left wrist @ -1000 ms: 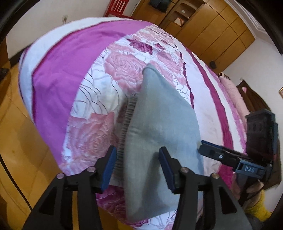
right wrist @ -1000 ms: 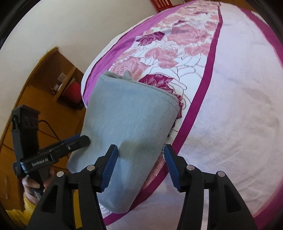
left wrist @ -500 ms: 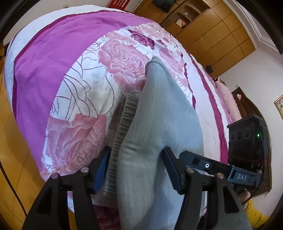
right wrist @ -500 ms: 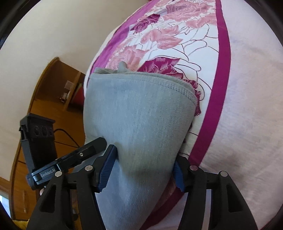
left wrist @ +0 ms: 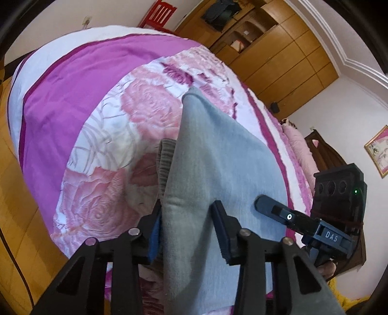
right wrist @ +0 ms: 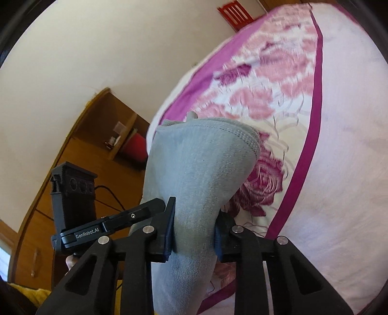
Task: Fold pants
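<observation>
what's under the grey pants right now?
The floral bedspread lies under the grey pants. A ribbed cuff or waistband peeks from beneath the top layer. Both hand-held grippers, left and right, pinch the near edge; anything else underneath is covered.

Bed (left wrist: 72, 101) with magenta-and-rose floral quilt, grey pants (left wrist: 218, 164) — apparently folded — draped on it

Bedroom surroundings beyond the claws

Ahead of and beneath both claws, a bedspread (left wrist: 101, 126) with pink roses, magenta bands and white edging. Far ahead, a red chair (left wrist: 157, 15) against the cream wall. Ahead and to the right of the left claw, wooden wardrobes (left wrist: 286, 60) with open shelves; further right, a framed picture (left wrist: 377, 151) and pink pillows (left wrist: 298, 147). Left of the right claw, a wooden shelf unit (right wrist: 114, 135) with a red object (right wrist: 135, 149) tucked beside it. Below, wooden floor (left wrist: 14, 193).
</observation>
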`<action>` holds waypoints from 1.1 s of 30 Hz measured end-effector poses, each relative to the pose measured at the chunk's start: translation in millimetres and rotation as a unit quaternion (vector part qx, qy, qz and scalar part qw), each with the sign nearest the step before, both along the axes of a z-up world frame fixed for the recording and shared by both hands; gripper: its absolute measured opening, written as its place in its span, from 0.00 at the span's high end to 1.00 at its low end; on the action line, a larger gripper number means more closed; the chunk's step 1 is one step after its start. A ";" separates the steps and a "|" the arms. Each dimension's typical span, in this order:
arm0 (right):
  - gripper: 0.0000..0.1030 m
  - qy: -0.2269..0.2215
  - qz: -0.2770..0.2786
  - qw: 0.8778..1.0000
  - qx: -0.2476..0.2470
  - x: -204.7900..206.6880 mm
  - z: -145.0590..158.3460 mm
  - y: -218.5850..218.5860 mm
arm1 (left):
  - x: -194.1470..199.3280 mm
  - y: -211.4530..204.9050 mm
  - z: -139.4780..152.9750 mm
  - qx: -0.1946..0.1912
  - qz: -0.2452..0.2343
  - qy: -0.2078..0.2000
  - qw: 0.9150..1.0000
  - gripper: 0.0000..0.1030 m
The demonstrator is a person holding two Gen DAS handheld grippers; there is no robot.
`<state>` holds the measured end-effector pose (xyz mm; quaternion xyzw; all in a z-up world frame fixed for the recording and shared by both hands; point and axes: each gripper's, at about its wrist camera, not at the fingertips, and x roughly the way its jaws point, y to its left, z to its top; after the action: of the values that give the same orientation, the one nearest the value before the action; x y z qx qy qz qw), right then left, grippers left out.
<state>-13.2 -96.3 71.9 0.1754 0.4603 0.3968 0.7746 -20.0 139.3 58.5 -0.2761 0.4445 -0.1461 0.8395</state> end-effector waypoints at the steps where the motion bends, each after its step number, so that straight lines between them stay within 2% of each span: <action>1: 0.75 -0.007 0.000 1.000 0.000 -0.5 3.8 -4.5 | -0.2 -3.5 4.8 0.000 -0.003 -0.005 1.000 0.61; 6: 0.75 -0.043 -0.016 0.999 -0.006 -10.8 24.9 -32.5 | 3.5 -27.8 27.0 0.006 -0.026 -0.030 0.999 0.61; 10: 0.75 -0.054 -0.034 0.998 -0.005 -11.8 35.2 -57.2 | 9.9 -54.3 42.0 0.007 -0.053 -0.044 0.998 0.61; 20: 0.75 -0.069 -0.091 0.993 -0.015 -25.3 57.5 -128.6 | 21.7 -128.0 62.1 0.020 -0.128 -0.060 0.990 0.61; 26: 0.75 -0.067 -0.124 0.990 -0.009 -32.8 59.3 -161.4 | 25.7 -166.2 72.2 0.041 -0.166 -0.068 0.983 0.62; 33: 0.75 -0.068 -0.158 0.985 -0.005 -36.7 62.0 -195.8 | 33.6 -205.3 77.6 0.046 -0.200 -0.073 0.976 0.62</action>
<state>-49.8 -292.1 133.9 0.2145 0.3754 0.2777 0.8579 13.5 -66.0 136.1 -0.1311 0.4345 -0.3097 0.8355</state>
